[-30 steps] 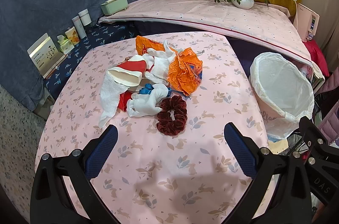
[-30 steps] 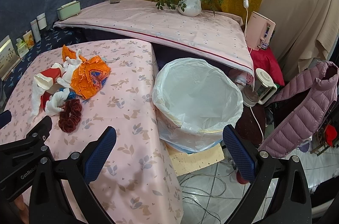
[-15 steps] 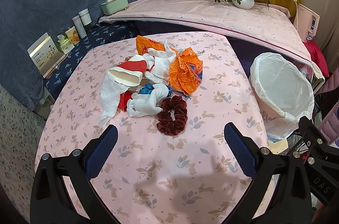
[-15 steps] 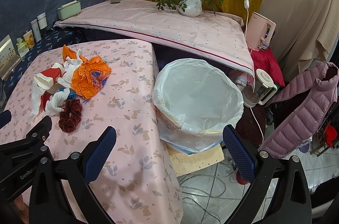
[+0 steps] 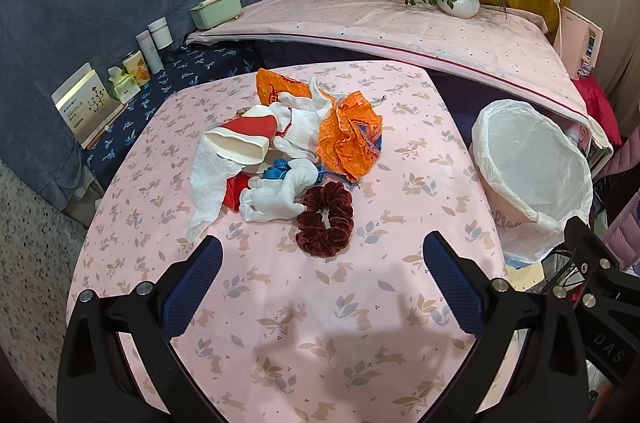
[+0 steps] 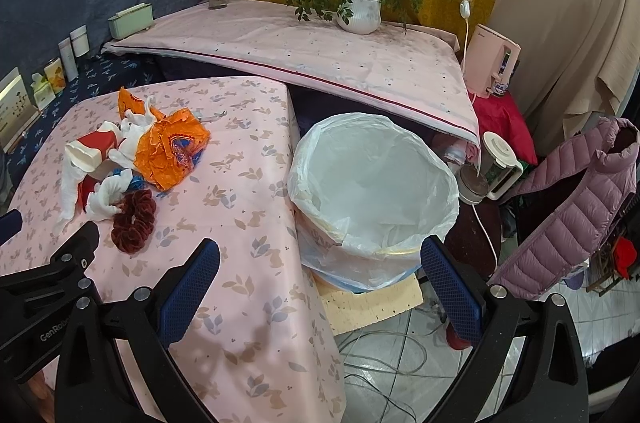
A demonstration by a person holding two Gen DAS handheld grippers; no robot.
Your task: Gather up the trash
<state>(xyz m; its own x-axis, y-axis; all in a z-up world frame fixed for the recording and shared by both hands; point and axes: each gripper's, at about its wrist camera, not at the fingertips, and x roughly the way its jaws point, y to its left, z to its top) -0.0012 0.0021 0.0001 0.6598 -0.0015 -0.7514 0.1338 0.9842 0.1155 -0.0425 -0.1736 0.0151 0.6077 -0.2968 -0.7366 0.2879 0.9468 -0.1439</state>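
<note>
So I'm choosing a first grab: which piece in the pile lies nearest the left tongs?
The dark red scrunchie, at the pile's near edge; every other piece lies behind it.

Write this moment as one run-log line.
left gripper: open, empty | right gripper: open, empty | trash pile: on table | bin: empty

The left hand-held gripper is held level, its two blue-padded fingers spread wide with nothing between them. The right hand-held gripper is posed the same way, its jaws wide apart and empty, blue pads facing inward. The two sit side by side: the black frame of the right one shows at the right edge of the left wrist view, and the left one's frame shows at the left edge of the right wrist view.
</note>
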